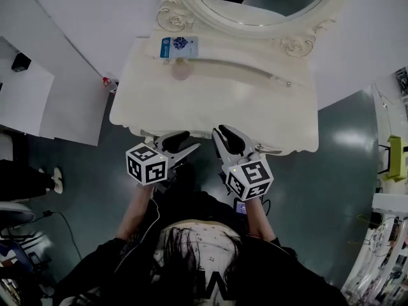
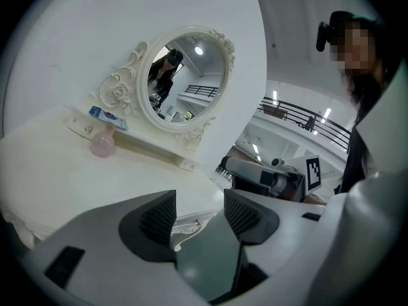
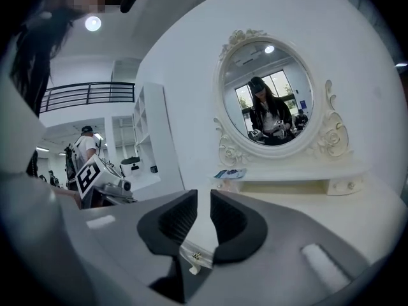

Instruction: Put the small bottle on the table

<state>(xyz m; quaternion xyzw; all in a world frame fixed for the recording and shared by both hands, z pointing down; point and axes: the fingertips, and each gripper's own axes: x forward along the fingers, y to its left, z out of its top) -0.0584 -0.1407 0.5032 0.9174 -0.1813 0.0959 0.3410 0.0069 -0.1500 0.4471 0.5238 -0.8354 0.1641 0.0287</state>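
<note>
1. The bench (image 1: 210, 110) is a cream-white dressing table with a scalloped, carved front edge; most of its top is bare.
2. Along its back runs a low raised ledge (image 1: 248, 70) with a small knob near its right end.
3. An oval mirror (image 2: 185, 75) in an ornate white frame with carved roses stands upright on that ledge, against the wall.
4. A flat blue packet (image 1: 179, 46) lies on the left part of the ledge, just below the mirror frame.
5. A small bottle (image 2: 102, 142), pink and round-bodied, stands upright on the bench top just in front of the ledge, below the packet.
6. The bench stands on a dark, glossy floor (image 1: 344, 171).
</note>
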